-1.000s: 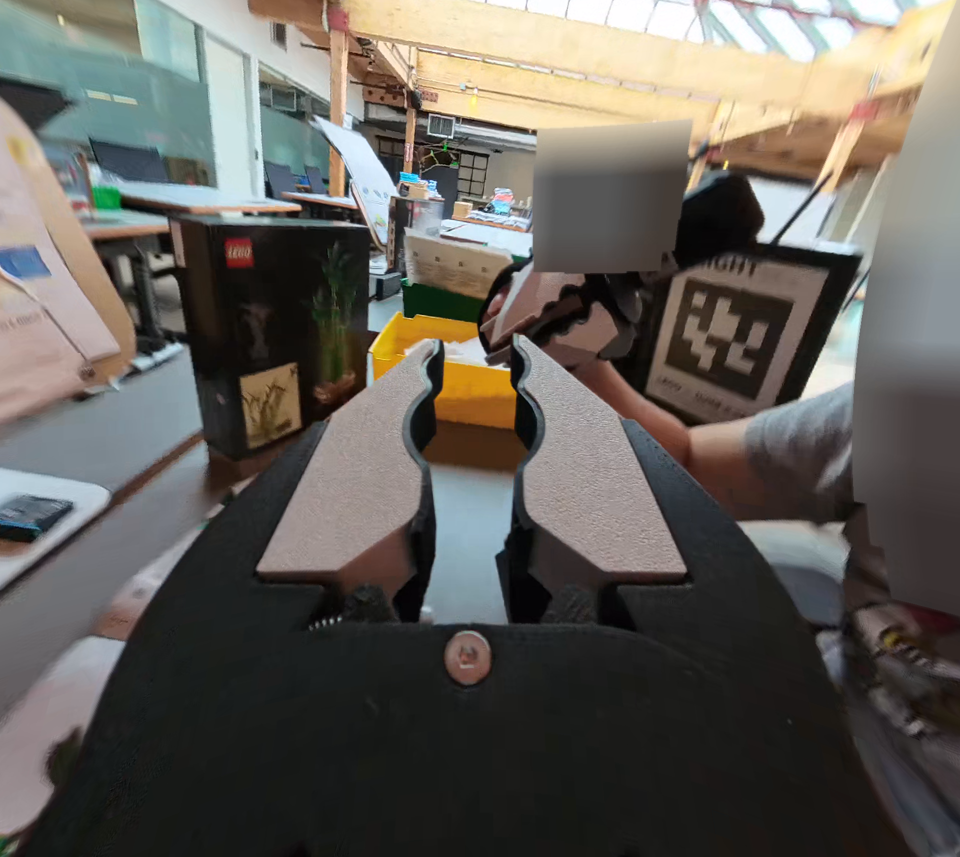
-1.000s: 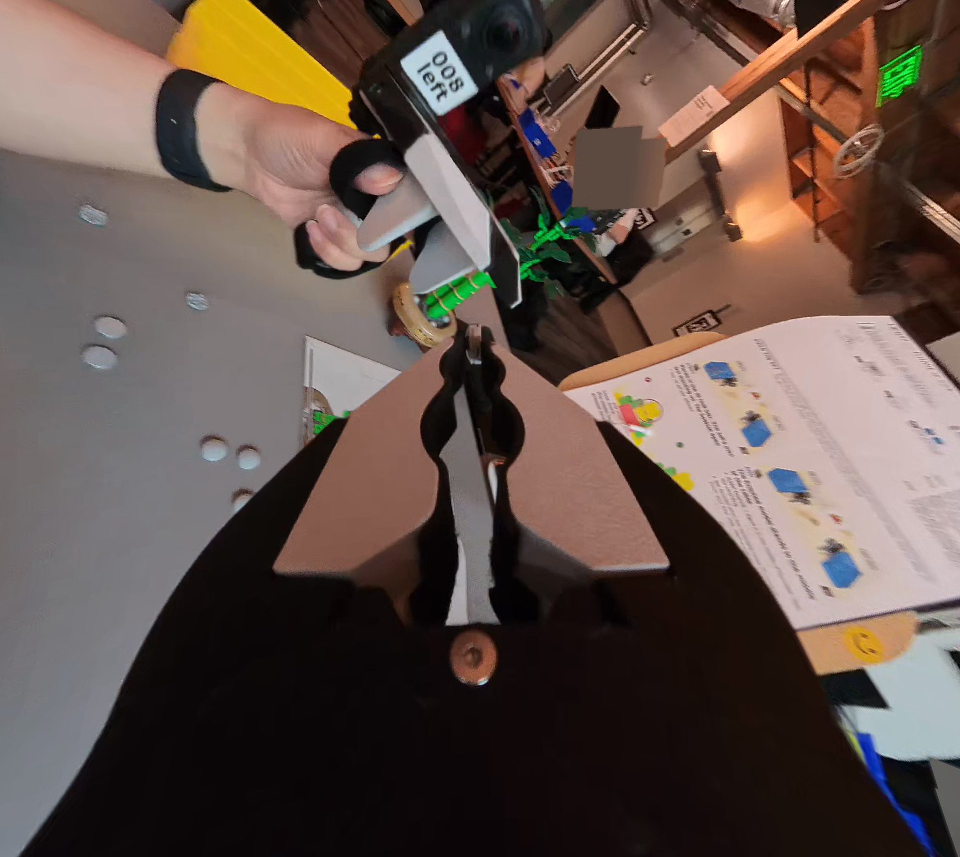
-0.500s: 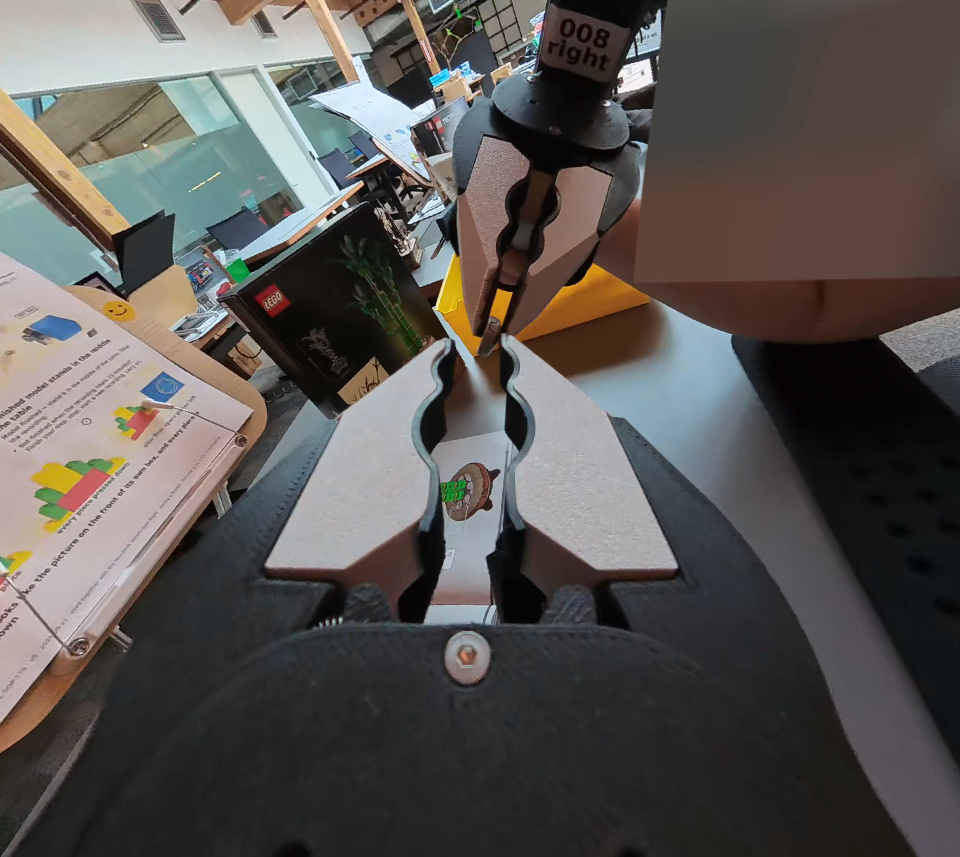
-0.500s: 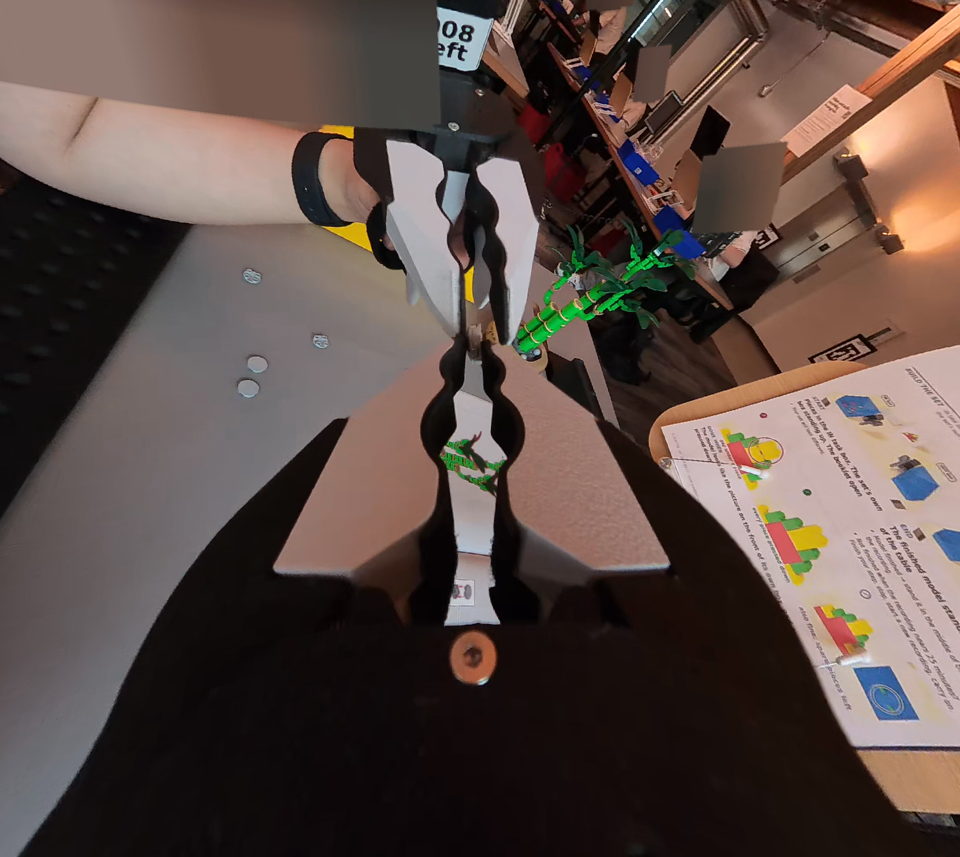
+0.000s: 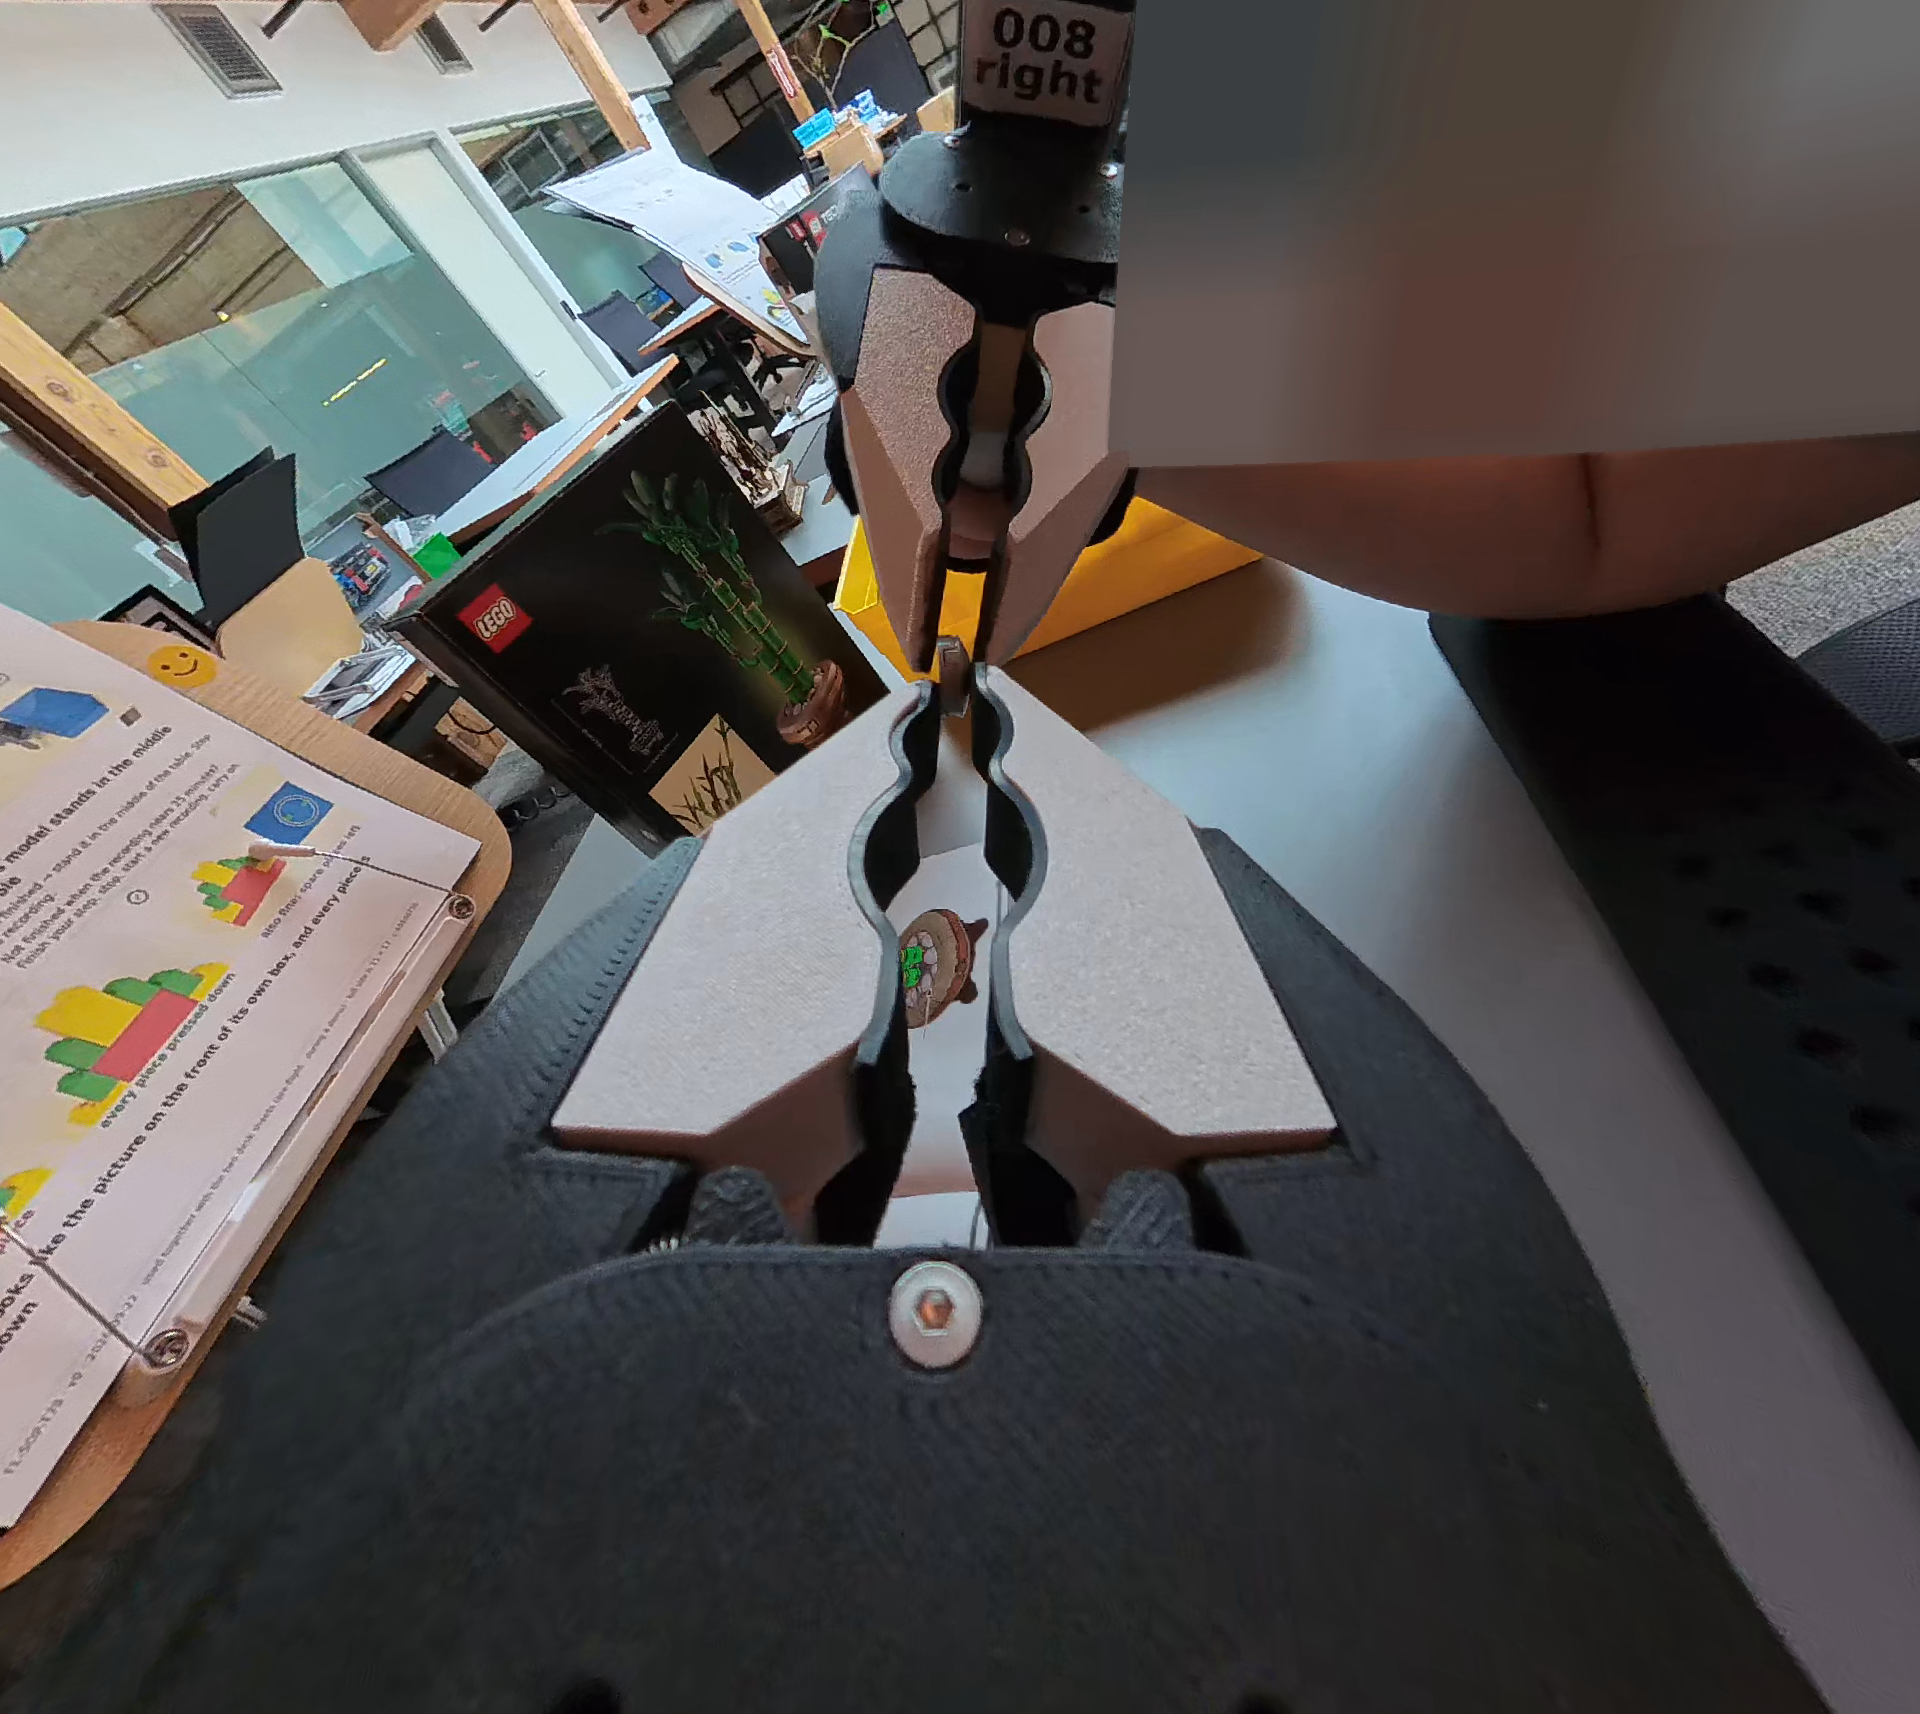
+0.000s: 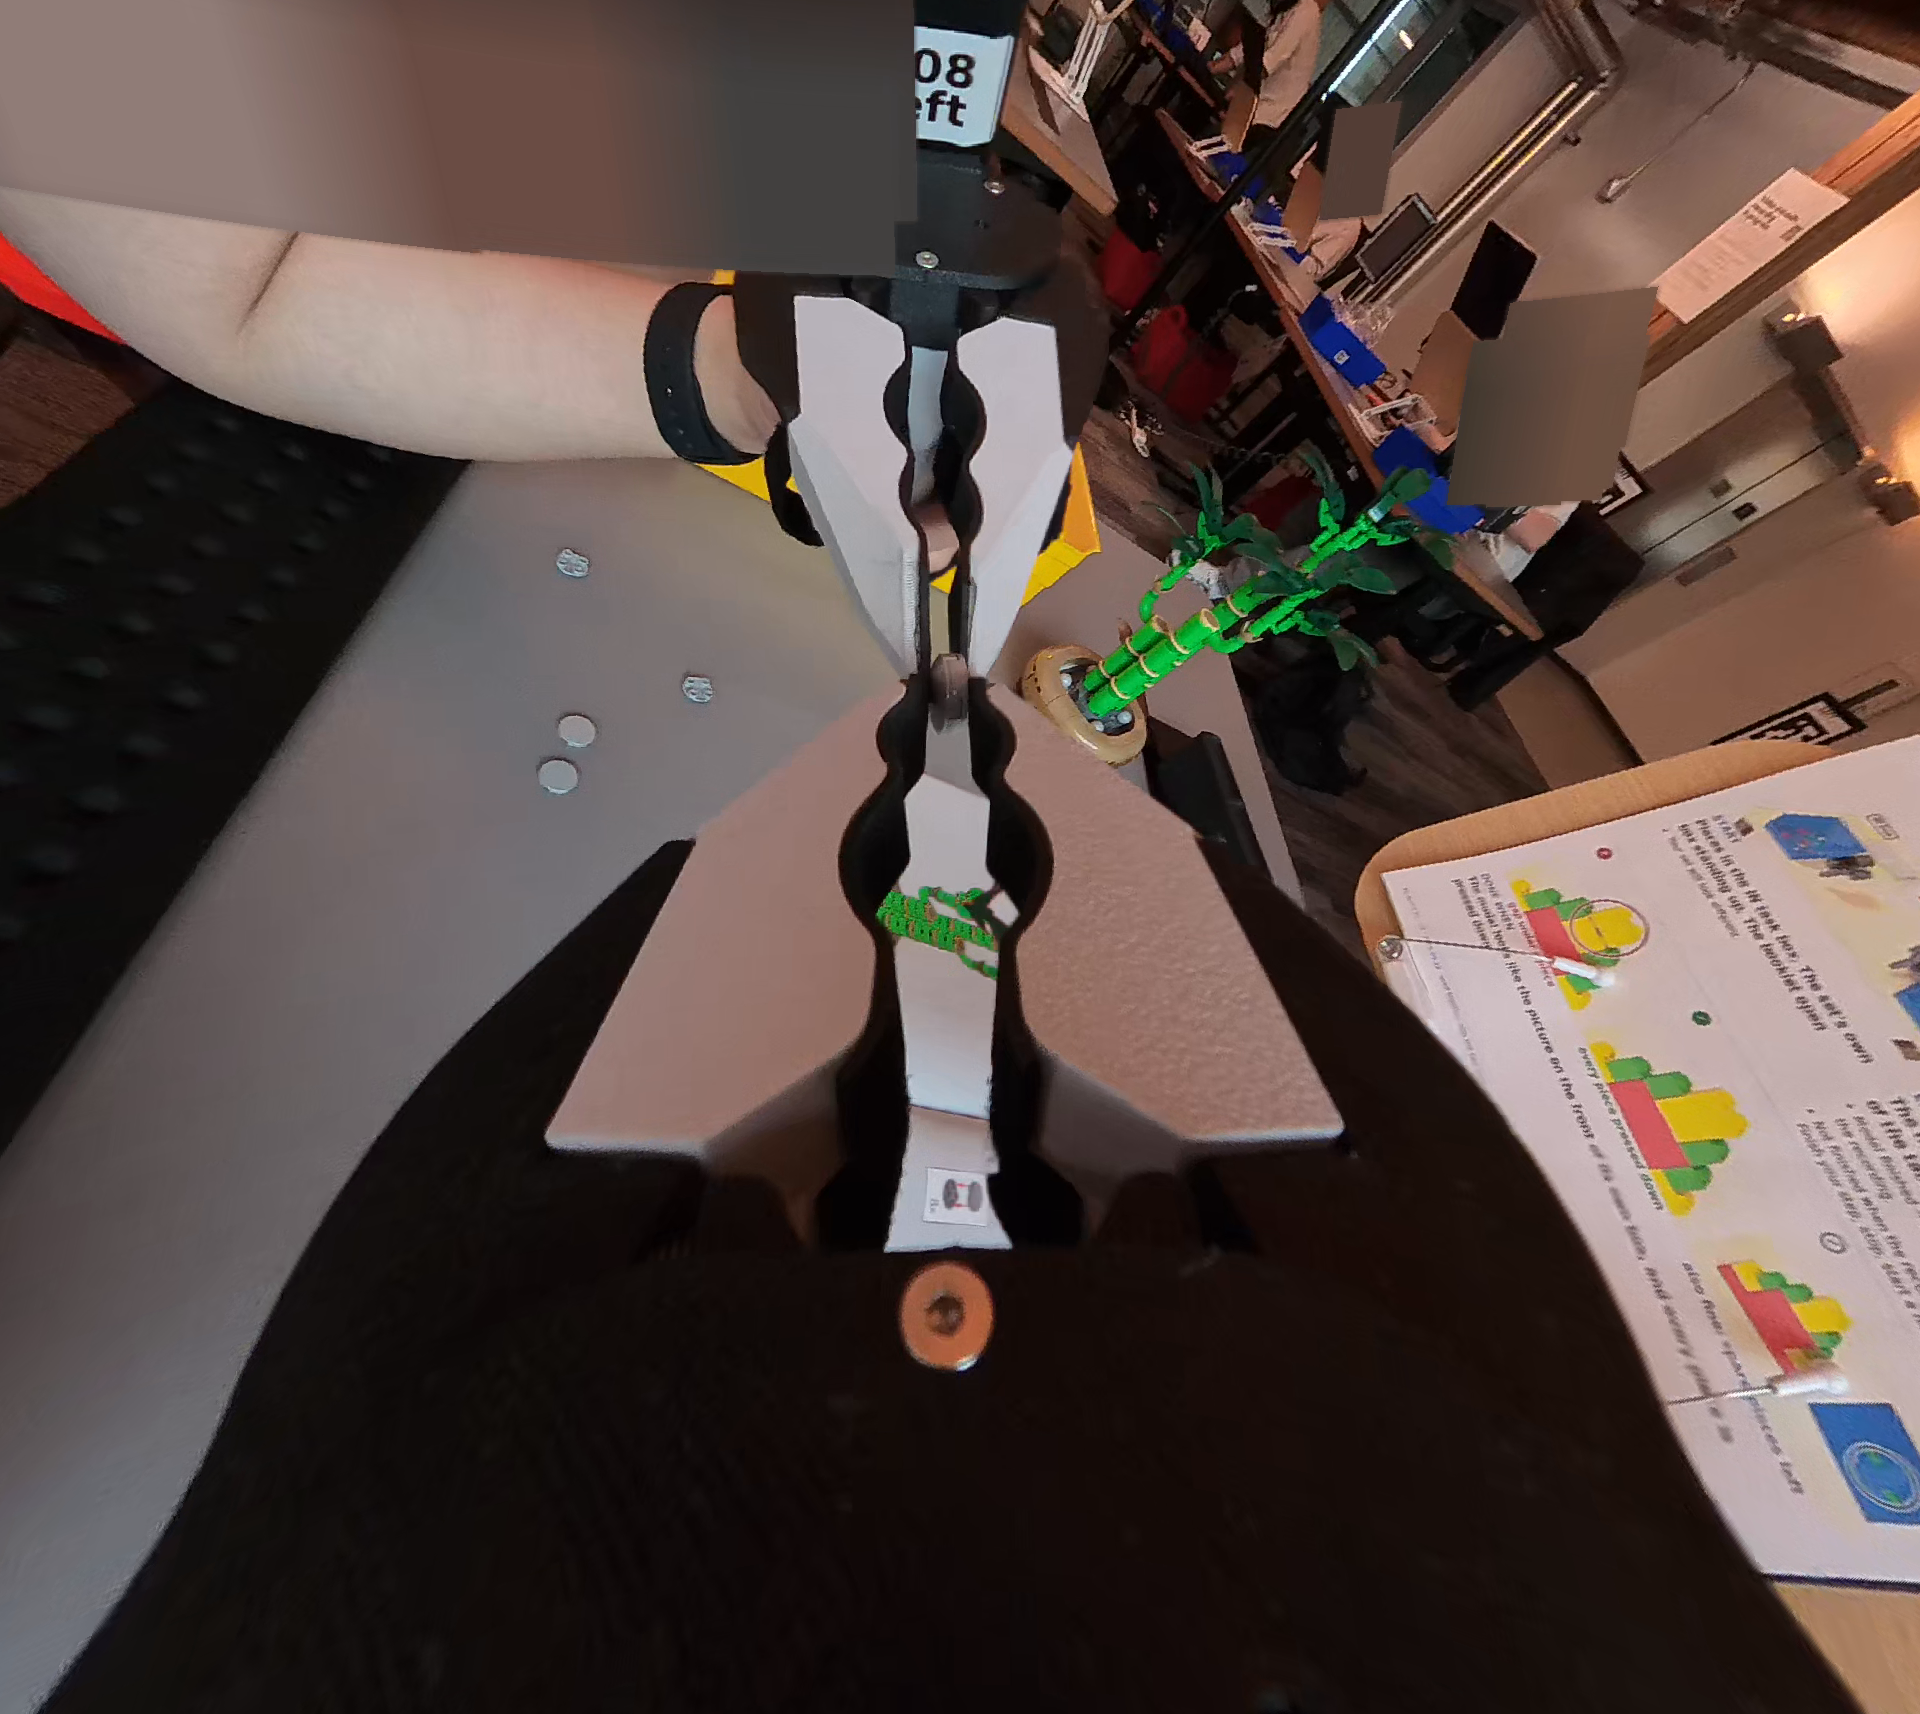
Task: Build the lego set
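Note:
My left gripper and my right gripper meet tip to tip above the grey table. Both are shut on one small grey lego piece, which also shows in the right wrist view. The right gripper points down at it in the left wrist view. The left gripper does the same in the right wrist view. A green bamboo lego model stands in a tan pot just right of the tips. An open building booklet lies under the fingers.
Several small grey round pieces lie on the table at left. A yellow bin and the black lego box stand behind. An instruction board is at the side. A black mat borders the table. My left and right fingertips are right by each other.
The left gripper swung down from facing the room to meet the right gripper, and its jaws narrowed from open to shut on the small piece held by the right gripper.

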Demonstrator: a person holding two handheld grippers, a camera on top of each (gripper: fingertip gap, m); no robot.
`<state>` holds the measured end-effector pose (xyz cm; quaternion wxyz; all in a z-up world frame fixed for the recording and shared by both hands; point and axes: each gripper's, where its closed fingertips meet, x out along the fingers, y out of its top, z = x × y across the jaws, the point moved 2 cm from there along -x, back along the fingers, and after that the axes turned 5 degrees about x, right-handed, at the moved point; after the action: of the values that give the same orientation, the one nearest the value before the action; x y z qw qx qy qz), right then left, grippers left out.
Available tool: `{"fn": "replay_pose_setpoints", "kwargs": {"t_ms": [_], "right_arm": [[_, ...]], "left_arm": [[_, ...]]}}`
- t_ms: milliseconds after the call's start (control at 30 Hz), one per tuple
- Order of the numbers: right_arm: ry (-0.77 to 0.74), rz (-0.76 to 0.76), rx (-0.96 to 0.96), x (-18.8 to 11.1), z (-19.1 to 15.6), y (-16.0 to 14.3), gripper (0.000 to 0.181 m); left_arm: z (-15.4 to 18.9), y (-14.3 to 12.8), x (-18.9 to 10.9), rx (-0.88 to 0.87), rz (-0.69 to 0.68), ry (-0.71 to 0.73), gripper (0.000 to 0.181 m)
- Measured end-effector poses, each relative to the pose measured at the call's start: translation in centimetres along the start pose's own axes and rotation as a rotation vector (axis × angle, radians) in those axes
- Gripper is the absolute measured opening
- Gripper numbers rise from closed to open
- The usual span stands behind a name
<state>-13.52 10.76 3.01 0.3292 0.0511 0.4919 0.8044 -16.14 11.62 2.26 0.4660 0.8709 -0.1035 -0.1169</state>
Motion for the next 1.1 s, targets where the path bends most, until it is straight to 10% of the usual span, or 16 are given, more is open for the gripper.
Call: {"fn": "replay_pose_setpoints", "kwargs": {"t_ms": [1100], "right_arm": [[0.055,0.0,-0.032,0.4,-1.2,0.3,0.005]], "left_arm": [[1.1,0.6,-0.6,0.027,0.001,-0.061,0.003]]}}
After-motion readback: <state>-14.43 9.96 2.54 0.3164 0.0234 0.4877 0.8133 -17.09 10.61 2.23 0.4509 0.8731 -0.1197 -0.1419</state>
